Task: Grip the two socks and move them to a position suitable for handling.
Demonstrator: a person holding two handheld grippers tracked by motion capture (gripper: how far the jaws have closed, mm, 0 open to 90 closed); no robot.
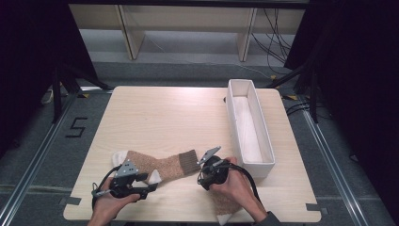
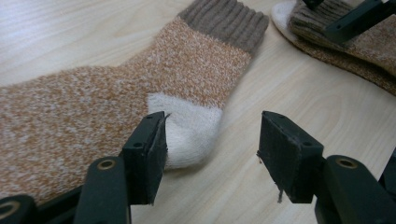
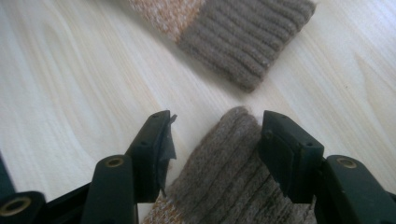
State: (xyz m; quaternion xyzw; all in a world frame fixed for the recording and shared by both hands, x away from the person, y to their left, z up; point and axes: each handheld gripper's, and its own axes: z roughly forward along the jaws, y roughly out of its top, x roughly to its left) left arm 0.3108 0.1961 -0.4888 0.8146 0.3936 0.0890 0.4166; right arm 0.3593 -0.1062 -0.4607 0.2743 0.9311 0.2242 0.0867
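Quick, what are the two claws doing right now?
Left claw: open, holding nothing, beside the sock heel.
Right claw: open over the second sock's cuff.

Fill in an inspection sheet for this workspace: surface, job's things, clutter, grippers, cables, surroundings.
Surface: light wooden table, bare in the middle.
Job's things: first sock lies flat near the front edge; second sock lies partly under the right hand.
Clutter: long white box on the table's right side.
Grippers: left gripper, jaws open by the first sock's white heel; right gripper, jaws open with the second sock's brown cuff between them.
Cables: one trails from each gripper; more on the floor behind.
Surroundings: grey floor, black curtains.
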